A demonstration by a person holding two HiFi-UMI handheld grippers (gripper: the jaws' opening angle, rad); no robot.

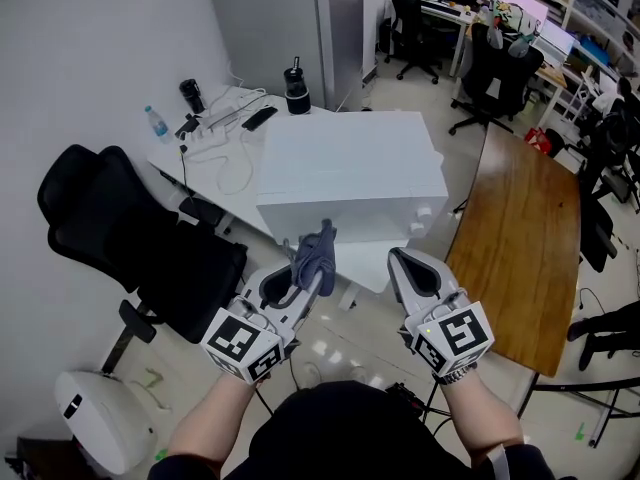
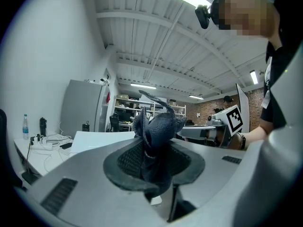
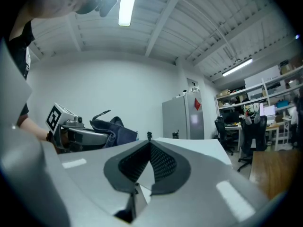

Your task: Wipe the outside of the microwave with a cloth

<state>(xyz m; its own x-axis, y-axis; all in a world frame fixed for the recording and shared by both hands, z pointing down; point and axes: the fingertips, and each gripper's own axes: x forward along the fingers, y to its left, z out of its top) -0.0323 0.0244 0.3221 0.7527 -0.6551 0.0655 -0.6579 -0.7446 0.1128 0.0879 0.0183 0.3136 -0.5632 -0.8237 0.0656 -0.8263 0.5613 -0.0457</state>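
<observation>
The white microwave (image 1: 350,173) stands on a white desk straight ahead of me, its top also showing in the left gripper view (image 2: 102,138) and the right gripper view (image 3: 199,148). My left gripper (image 1: 308,268) is just short of the microwave's near face, shut on a bunched dark blue-grey cloth (image 1: 318,251). That cloth (image 2: 156,138) sticks up between the jaws of the left gripper (image 2: 154,150). My right gripper (image 1: 400,260) is level beside it on the right, shut with nothing in it (image 3: 149,145). From there the cloth (image 3: 111,129) shows at the left.
A black office chair (image 1: 130,238) stands close on the left. The white desk (image 1: 215,133) behind it carries cables, a bottle (image 1: 155,121) and a black flask (image 1: 296,88). A wooden table (image 1: 525,238) runs along the right. A grey cabinet (image 1: 300,18) stands behind the microwave.
</observation>
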